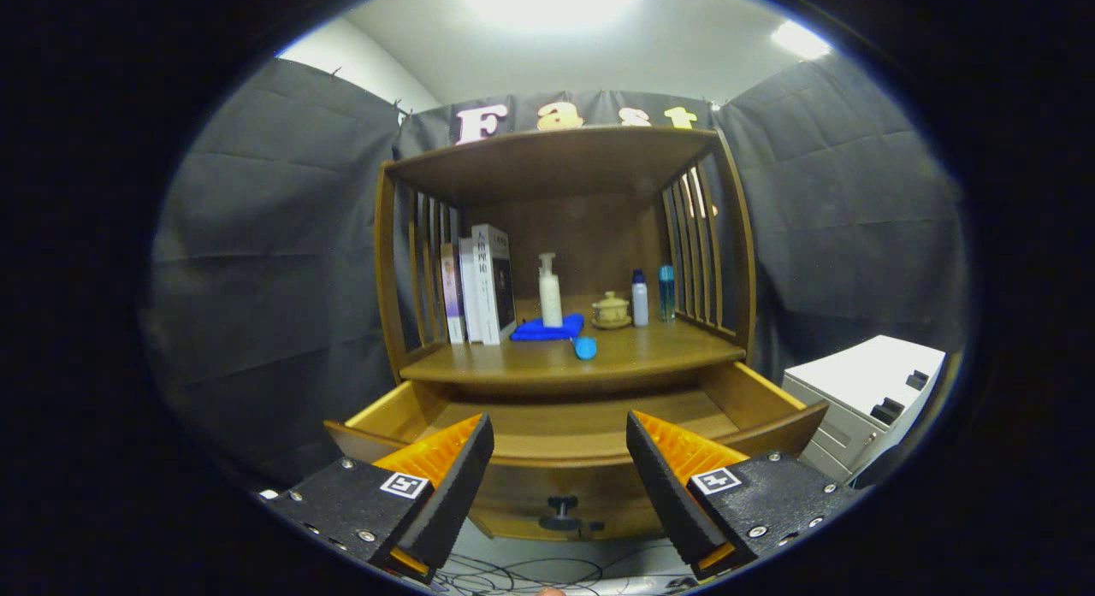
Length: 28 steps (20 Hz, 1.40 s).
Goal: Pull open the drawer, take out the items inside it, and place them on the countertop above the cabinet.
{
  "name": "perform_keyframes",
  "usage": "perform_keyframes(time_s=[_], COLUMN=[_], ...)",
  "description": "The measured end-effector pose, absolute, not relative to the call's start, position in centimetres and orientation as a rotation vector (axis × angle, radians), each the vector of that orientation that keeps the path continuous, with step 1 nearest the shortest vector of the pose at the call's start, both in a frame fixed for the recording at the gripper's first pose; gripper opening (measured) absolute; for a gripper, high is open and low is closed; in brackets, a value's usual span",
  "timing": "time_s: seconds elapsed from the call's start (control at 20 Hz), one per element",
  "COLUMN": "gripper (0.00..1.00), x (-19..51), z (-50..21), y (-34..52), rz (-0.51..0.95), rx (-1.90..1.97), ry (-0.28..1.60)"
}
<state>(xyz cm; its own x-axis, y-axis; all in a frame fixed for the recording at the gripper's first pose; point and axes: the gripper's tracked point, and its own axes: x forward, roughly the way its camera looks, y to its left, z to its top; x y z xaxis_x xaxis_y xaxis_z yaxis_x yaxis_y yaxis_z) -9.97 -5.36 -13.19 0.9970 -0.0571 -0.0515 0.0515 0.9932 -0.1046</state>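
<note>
A wooden cabinet stands ahead with its drawer (556, 438) pulled out toward me; the drawer's inside floor looks bare, and its dark knob (560, 512) shows on the front panel between my fingers. On the countertop (650, 350) above the drawer lie a blue cloth (547, 329) and a small blue ball-like item (585, 348). A white pump bottle (550, 292) stands on the cloth. My gripper (560, 446) is open, held back in front of the drawer with nothing between its fingers.
Books (479, 286) lean at the countertop's left. A small lidded ceramic jar (611, 310), a white bottle (639, 298) and a blue bottle (666, 293) stand at its right. Slatted sides and a top shelf (556, 151) enclose it. A white drawer unit (868, 399) stands to the right. Cables lie on the floor below.
</note>
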Motion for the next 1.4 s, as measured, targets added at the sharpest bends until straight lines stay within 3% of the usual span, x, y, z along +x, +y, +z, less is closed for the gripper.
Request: perform_keyframes(time_s=[0.8,1.4], gripper=[0.95,0.95], x=[-6.8,-6.5], z=[-20.9,-21.4], y=[-8.1,-8.0], rz=[-0.164,-0.118], rx=[-0.168,-0.085], ry=[0.152,0.143])
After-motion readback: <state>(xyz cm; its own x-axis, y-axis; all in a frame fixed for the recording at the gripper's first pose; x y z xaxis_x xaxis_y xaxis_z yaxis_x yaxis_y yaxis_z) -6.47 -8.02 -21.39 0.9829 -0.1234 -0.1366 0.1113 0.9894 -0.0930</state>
